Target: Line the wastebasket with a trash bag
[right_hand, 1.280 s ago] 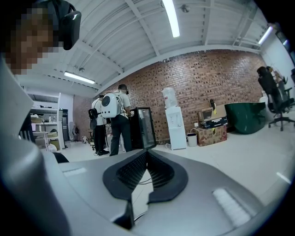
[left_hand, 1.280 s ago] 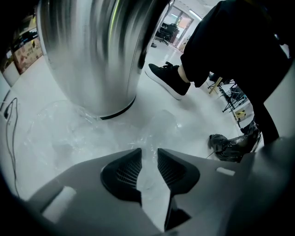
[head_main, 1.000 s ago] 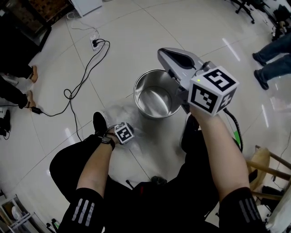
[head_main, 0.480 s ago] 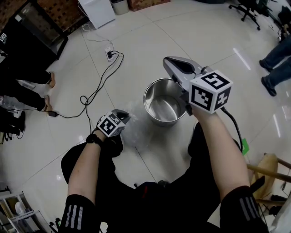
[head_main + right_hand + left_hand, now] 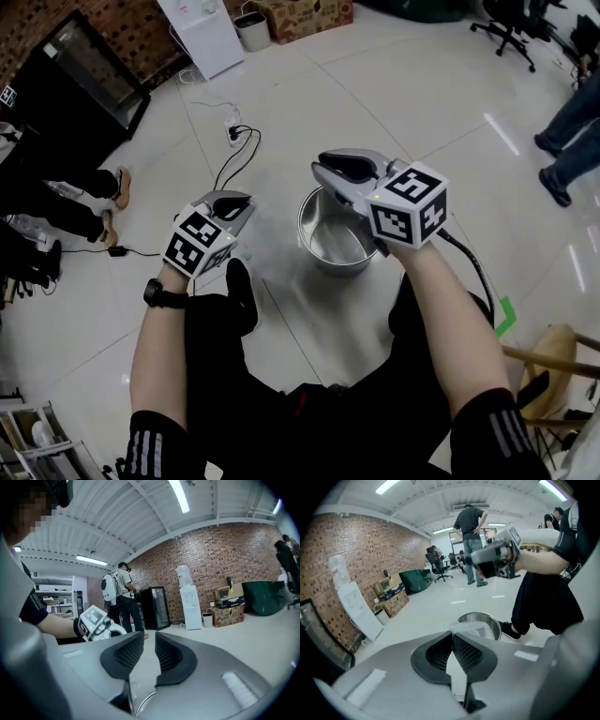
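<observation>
A shiny metal wastebasket (image 5: 337,239) stands on the white floor in front of my legs; the left gripper view shows its rim (image 5: 480,619) too. My left gripper (image 5: 244,208) is raised to the left of it, shut on a thin clear trash bag (image 5: 267,251) that hangs down towards the floor. The bag's crumpled edge (image 5: 471,629) pokes out just past the closed left gripper (image 5: 452,637). My right gripper (image 5: 325,175) hovers over the basket's far rim. The jaws of the right gripper (image 5: 149,641) are opening, with nothing between them.
A power strip with a black cable (image 5: 234,141) lies on the floor beyond the left gripper. A white dispenser (image 5: 202,33), a cardboard box (image 5: 300,17) and a black cabinet (image 5: 84,66) line the far side. People's legs stand at left (image 5: 56,202) and right (image 5: 572,131). A wooden chair (image 5: 553,356) is near right.
My left gripper has risen from the floor beside my shoe to basket height, lifting the clear bag with it. The right gripper stayed over the basket and its jaws have parted slightly.
</observation>
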Available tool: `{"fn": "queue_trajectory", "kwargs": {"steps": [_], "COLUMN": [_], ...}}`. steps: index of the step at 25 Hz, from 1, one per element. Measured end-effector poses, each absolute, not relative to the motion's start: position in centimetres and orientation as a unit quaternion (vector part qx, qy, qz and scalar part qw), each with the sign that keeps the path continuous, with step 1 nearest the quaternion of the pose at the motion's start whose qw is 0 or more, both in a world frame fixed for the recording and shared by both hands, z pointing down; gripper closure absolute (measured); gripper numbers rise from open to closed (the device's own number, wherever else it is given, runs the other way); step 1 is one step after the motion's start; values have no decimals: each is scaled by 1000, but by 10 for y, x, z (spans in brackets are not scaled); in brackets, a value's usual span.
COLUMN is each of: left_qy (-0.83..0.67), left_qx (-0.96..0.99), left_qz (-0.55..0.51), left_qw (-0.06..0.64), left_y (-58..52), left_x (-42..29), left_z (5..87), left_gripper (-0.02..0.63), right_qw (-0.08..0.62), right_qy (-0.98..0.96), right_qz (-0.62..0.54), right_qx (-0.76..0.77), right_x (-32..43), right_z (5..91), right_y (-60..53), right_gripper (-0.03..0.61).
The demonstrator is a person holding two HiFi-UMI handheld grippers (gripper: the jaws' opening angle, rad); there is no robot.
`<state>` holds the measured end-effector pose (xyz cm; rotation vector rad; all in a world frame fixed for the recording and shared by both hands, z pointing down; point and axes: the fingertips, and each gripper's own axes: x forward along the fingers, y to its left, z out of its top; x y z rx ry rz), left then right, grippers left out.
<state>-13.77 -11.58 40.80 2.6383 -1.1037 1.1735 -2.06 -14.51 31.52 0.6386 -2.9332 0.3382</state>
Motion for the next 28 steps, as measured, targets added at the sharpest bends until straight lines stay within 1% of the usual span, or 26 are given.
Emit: {"fn": "queue_trajectory", "kwargs": {"steps": [6, 10, 13, 17, 18, 19, 20, 23, 24, 25, 26, 28], "left_qy": [-360, -358, -361, -346, -339, -336, -338, -354, -359, -361, -362, -359], "left_qx": [855, 865, 877, 898, 900, 900, 899, 893, 891, 889, 888, 884], "left_qz": [372, 344, 302, 243, 243, 246, 250, 255, 257, 259, 264, 276], "left_qw": [-40, -66, -98, -124, -128, -129, -126, -112, -109, -108, -108, -113], "left_y": [-127, -131, -132, -131, -130, -131, -133, -137, -137, -137, -136, -135], "left_x": [-107, -87, -63, -30, -25, -24, -27, -46, -53, -59, -64, -67], "left_z": [348, 327, 309, 288, 290, 293, 298, 307, 308, 309, 310, 310], "left_gripper": [614, 614, 614, 614, 614, 614, 614, 614, 613, 611, 603, 572], "right_qw": [103, 124, 157, 185, 193, 200, 205, 206, 205, 202, 196, 180], "right_qy": [-975, -977, -975, -969, -967, -965, -964, -963, -962, -962, -962, -964], "right_qz": [120, 120, 96, 75, 75, 76, 78, 79, 77, 73, 70, 63], "right_qx": [157, 126, 123, 147, 150, 151, 150, 157, 163, 170, 177, 186], "right_x": [-42, -58, -65, -63, -60, -56, -51, -35, -29, -24, -18, -9], "right_z": [335, 349, 366, 383, 386, 389, 390, 387, 386, 383, 380, 368], "right_y": [-121, -107, -103, -113, -116, -118, -119, -122, -124, -126, -128, -133], "right_gripper": [368, 279, 237, 233, 250, 298, 334, 425, 468, 527, 562, 571]}}
